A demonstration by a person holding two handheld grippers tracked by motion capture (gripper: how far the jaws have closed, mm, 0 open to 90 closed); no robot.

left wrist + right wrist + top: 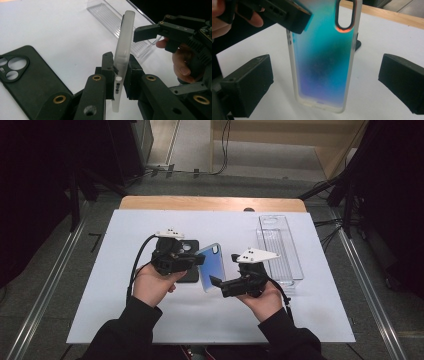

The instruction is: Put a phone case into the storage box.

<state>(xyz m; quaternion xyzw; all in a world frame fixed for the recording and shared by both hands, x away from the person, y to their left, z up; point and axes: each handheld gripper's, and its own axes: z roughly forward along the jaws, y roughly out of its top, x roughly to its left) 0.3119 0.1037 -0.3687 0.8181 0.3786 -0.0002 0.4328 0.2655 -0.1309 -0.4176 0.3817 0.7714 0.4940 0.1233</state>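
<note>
- The blue case point(322, 62) hangs above the white mat point(125, 320), near the middle of the table, clear of the surface and with its camera cut-out uppermost in the right gripper view.
- We judge it light, thin and a little springy: a frosted soft rim around a glossy back, so likely slick on the flat face and grippier on the rim.
- The left gripper point(117, 72) pinches it across one long edge, jaws pressed on either face near the side buttons.
- That edge hold looks narrow; we expect the case to swing or flex if pushed.
- The right gripper point(324, 82) faces the back with jaws spread wide, one on either side, touching nothing.
- We would take it across the two long rims, about midway down.
- A black case point(27, 77) lies flat just beside the left gripper; a clear tray point(280, 250) sits near the right hand point(265, 300).
</note>
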